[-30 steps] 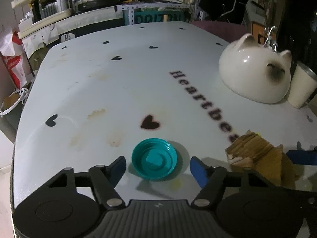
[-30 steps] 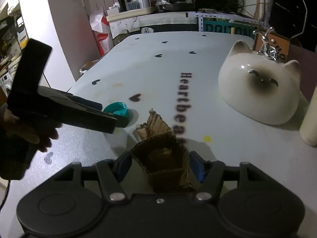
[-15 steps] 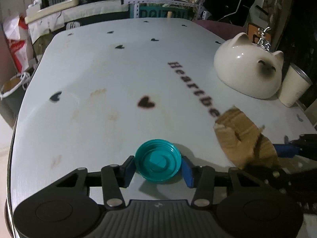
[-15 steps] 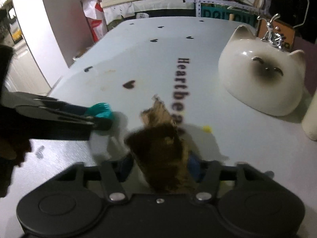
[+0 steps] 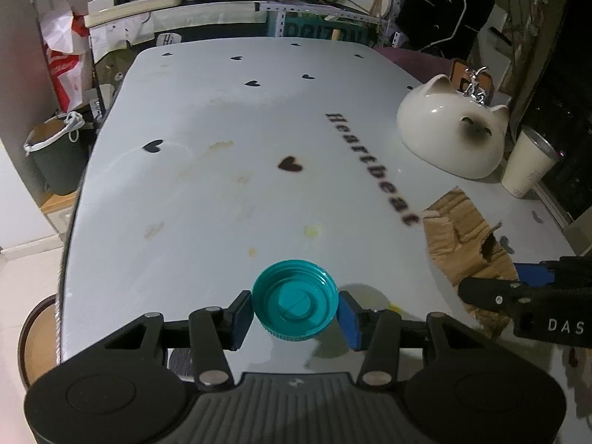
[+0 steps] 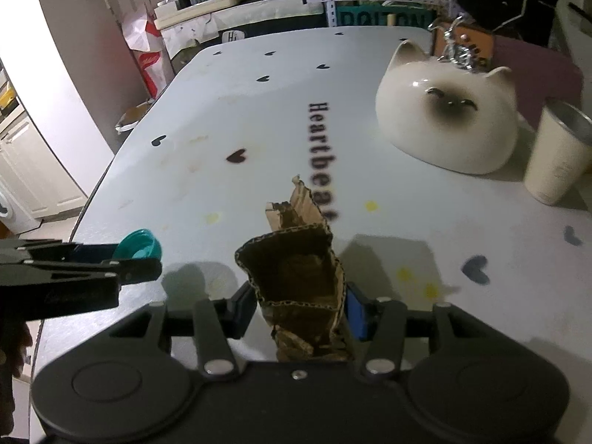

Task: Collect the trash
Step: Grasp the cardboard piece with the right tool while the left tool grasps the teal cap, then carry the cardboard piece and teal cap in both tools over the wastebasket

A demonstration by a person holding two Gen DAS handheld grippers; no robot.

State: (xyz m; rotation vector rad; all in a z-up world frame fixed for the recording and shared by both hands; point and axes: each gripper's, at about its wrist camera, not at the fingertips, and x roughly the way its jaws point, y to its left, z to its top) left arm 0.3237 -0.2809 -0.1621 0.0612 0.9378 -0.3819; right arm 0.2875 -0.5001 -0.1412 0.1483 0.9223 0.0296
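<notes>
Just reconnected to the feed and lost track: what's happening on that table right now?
A person is clearing trash with a handheld gripper in each hand. The left gripper is clamped on a teal bottle cap, held just above the white table. The right gripper grips a torn piece of cardboard, also lifted. Both jaws have just been closing on their items. A cat-shaped ceramic bowl and a cup stand untouched on the table's far right.
</notes>
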